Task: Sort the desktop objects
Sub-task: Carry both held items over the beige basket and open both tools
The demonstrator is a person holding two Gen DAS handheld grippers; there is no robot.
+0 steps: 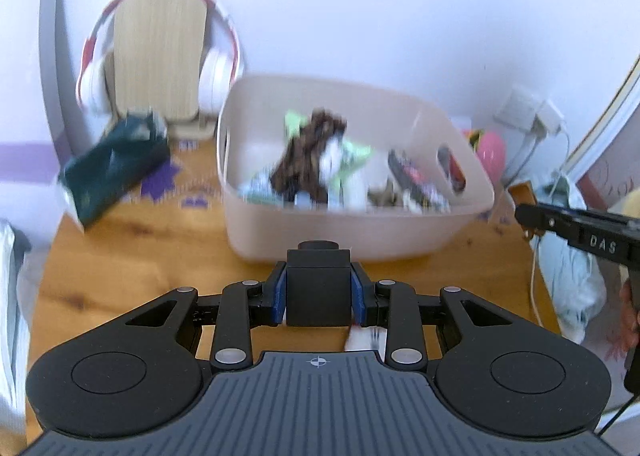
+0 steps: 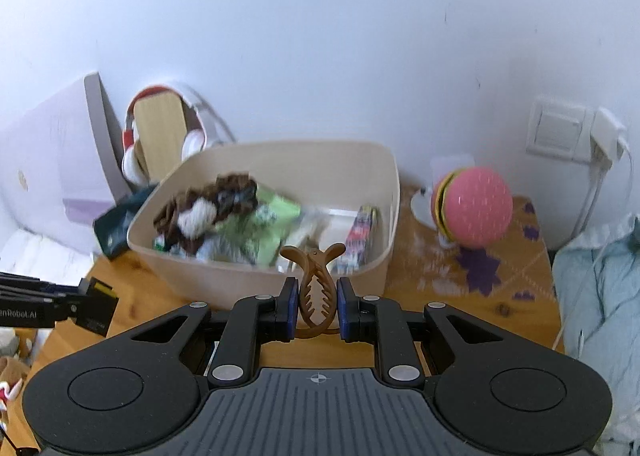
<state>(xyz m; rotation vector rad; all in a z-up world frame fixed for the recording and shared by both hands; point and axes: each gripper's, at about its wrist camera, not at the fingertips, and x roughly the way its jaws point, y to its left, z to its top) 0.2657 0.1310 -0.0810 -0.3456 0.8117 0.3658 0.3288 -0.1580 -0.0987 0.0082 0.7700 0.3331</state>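
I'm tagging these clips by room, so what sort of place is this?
Most likely a home desk or bedside table in a bedroom. White-and-red headphones hang on a wooden stand, a beige storage bin holds small clutter on the wooden tabletop, and a charger is plugged into the wall.

A small black box-shaped bottle with a round black cap (image 1: 318, 288) stands upright at the lower centre of the left wrist view, pressed between two blue pads. A brown plastic hair claw clip (image 2: 316, 288) with teeth stands upright at the centre of the right wrist view, also between blue pads. Behind both is a beige plastic bin (image 1: 320, 232), filled with mixed small items.
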